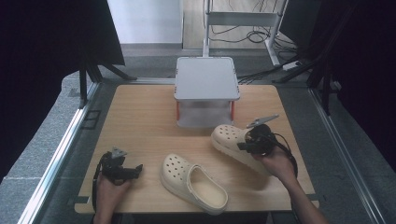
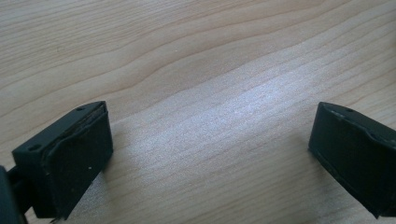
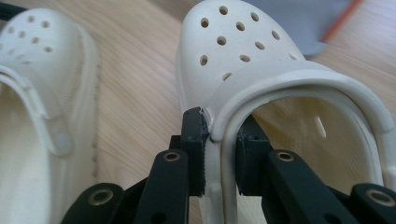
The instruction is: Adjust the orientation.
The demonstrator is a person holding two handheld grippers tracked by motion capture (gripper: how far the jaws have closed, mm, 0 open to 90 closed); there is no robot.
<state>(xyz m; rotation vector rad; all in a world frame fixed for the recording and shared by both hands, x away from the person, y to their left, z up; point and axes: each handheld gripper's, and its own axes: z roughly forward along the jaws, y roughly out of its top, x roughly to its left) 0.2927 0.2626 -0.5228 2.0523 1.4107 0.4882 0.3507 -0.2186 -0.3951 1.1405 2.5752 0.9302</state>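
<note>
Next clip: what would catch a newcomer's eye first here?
Two cream clogs on the wooden table. The right gripper is clamped on the side wall of the right clog, which sits just in front of a grey stand at the table's far middle. The left clog lies free near the front edge, and the left gripper hovers open over bare wood at front left.

Cream clog (image 1: 232,141) dotted with round holes just in front of the grey stand (image 1: 206,77), orange posts (image 1: 177,110) under the stand, matching cream clog (image 1: 192,182) farther off, pale wood-grain table (image 1: 140,121), black gripper (image 1: 247,145) beside the nearer clog
</note>
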